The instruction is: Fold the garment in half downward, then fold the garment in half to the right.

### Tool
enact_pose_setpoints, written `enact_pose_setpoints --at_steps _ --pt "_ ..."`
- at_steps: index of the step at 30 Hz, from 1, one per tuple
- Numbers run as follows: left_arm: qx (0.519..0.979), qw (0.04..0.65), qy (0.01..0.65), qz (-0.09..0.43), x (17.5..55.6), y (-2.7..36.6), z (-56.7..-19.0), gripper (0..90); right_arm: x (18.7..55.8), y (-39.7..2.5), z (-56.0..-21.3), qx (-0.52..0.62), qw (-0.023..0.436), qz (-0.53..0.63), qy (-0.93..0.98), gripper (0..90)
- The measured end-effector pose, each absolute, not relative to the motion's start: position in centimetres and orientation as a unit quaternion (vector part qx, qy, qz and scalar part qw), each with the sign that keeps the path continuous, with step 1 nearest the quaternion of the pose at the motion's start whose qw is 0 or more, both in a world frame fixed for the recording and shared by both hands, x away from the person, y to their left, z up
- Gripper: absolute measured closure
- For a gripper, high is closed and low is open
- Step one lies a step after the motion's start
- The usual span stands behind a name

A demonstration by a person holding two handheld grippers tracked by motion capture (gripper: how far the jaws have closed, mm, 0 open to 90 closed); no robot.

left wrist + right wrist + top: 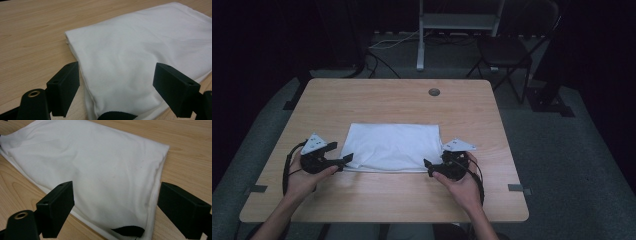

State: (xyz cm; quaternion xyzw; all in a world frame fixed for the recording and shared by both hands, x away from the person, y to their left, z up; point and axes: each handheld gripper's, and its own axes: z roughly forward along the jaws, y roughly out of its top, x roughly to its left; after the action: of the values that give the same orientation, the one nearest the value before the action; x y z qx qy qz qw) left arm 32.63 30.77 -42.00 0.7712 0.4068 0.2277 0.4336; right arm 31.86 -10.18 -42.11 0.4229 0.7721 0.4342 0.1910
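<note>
The left gripper (343,161) is resting at the near left corner of the white cloth (391,147), with its jaws standing wide apart around that corner. The cloth is lying folded flat in the middle of the wooden table (377,100). The right gripper (430,168) is waiting at the cloth's near right corner, jaws also spread wide around it.

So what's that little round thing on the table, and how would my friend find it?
Start at the wooden table and find the folded white cloth in its middle. Look past the cloth toward the far edge: there sits a small grey round hole cover. It is the one round, dark spot on the bare wood, apart from the cloth.
</note>
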Motion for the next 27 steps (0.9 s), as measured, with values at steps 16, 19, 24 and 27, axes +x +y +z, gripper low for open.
enact_pose_setpoints --at_steps 16,19,24,27 --pt "0.786 0.373 0.455 0.192 43.0 30.4 -39.3 21.0 32.3 -7.2 -41.1 0.375 0.179 0.433 0.800 13.5" --pt "0.785 0.361 0.475 0.164 45.1 30.2 -39.5 22.9 32.2 -7.3 -41.1 0.372 0.179 0.434 0.801 13.5" --pt "0.788 0.332 0.501 0.135 46.7 29.6 -40.7 32.6 32.2 -7.6 -41.3 0.371 0.177 0.429 0.804 13.5" --pt "0.791 0.325 0.503 0.127 46.9 29.2 -41.6 34.0 32.3 -7.5 -41.3 0.366 0.178 0.430 0.806 13.5"
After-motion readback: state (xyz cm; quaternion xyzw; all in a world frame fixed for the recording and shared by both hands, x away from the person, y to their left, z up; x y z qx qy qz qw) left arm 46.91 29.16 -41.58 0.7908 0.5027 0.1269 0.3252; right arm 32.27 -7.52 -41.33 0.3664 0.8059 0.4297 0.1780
